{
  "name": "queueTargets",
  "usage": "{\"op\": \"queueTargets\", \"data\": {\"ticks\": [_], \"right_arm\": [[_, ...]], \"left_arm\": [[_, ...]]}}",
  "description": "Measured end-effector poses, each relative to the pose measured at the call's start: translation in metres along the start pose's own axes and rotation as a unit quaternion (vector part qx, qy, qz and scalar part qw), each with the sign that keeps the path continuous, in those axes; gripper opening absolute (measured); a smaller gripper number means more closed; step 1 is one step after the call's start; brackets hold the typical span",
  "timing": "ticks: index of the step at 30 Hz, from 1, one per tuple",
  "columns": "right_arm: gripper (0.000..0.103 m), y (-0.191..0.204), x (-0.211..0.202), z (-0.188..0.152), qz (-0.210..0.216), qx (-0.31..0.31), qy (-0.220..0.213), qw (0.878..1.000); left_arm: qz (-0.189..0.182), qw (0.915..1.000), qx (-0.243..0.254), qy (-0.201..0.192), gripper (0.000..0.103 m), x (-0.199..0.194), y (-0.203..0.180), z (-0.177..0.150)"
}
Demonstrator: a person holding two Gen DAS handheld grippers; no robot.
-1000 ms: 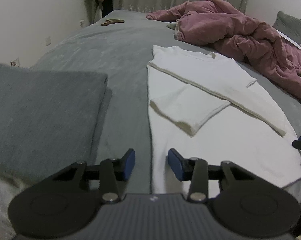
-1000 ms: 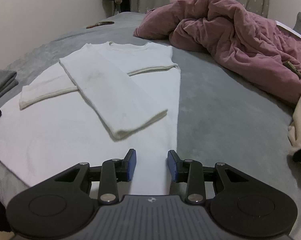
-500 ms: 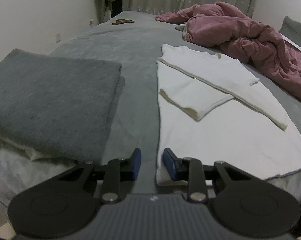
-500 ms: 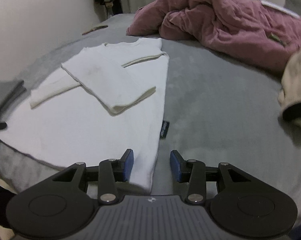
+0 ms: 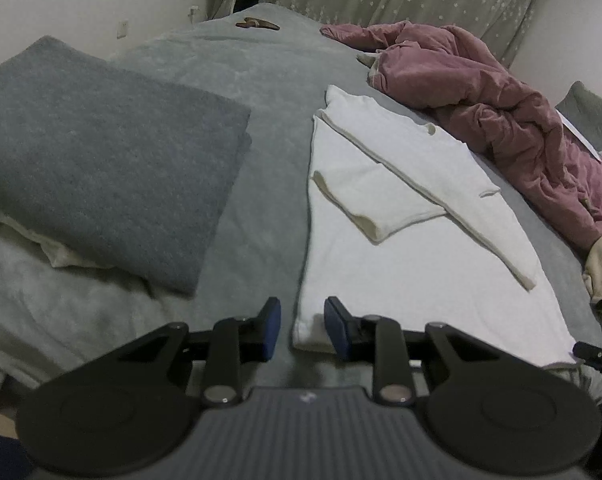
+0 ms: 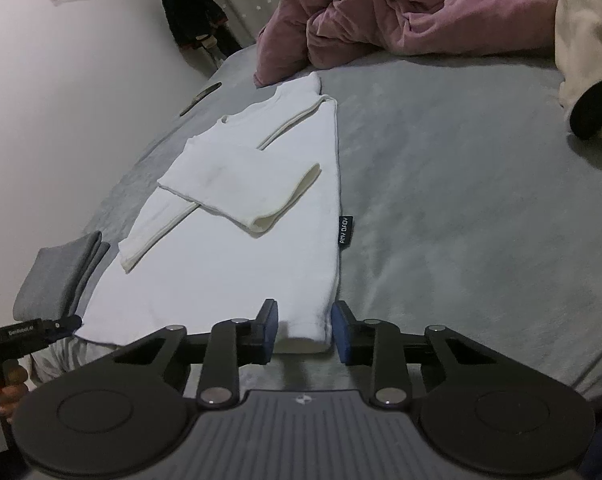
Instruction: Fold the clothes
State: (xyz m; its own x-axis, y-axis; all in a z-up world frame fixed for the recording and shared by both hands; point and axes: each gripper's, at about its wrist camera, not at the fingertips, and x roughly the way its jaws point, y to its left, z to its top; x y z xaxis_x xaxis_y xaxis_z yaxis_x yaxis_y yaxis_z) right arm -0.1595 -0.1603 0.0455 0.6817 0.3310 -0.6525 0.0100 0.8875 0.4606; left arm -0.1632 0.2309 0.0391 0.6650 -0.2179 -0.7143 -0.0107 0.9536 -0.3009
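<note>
My left gripper and right gripper gape around the near hem corners of the white sweater on the bed. Closing shallow, I'd likely lose a corner.

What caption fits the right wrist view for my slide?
Open right gripper straddles the hem corner of the white shirt on the grey bed.

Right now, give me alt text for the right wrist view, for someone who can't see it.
The open right gripper straddles the near hem corner of a white sweater lying flat on a grey bed, sleeves folded across it. A pink quilt is heaped beyond.
</note>
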Motion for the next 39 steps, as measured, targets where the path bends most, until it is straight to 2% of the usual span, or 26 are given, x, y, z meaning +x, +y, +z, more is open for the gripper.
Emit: {"op": "queueTargets", "data": {"ticks": [7,11,15,19,28,39], "right_arm": [[0.025,-0.004,0.0,-0.003,0.007,0.021,0.001,1.0],[0.017,-0.007,0.001,-0.004,0.005,0.032,0.001,0.999],[0.01,-0.005,0.0,-0.005,0.007,0.03,-0.006,1.0],[0.009,-0.006,-0.006,-0.003,0.021,0.036,-0.023,0.999],[0.009,0.002,-0.014,0.011,0.045,0.032,-0.065,0.996],[0.009,0.004,0.002,0.054,0.046,0.047,-0.078,0.995]], "left_arm": [[-0.003,0.9998,0.021,0.005,0.027,0.004,-0.011,-0.004],[0.002,0.9995,0.031,0.01,0.027,0.01,-0.014,-0.005],[0.009,0.9992,0.038,0.011,0.014,0.009,-0.015,-0.006],[-0.003,0.9999,0.004,0.012,0.013,0.006,-0.006,-0.001],[-0.004,0.9999,-0.014,-0.007,0.012,-0.002,-0.009,0.017],[0.043,0.9989,0.008,-0.018,0.011,0.014,-0.026,0.06]]}}
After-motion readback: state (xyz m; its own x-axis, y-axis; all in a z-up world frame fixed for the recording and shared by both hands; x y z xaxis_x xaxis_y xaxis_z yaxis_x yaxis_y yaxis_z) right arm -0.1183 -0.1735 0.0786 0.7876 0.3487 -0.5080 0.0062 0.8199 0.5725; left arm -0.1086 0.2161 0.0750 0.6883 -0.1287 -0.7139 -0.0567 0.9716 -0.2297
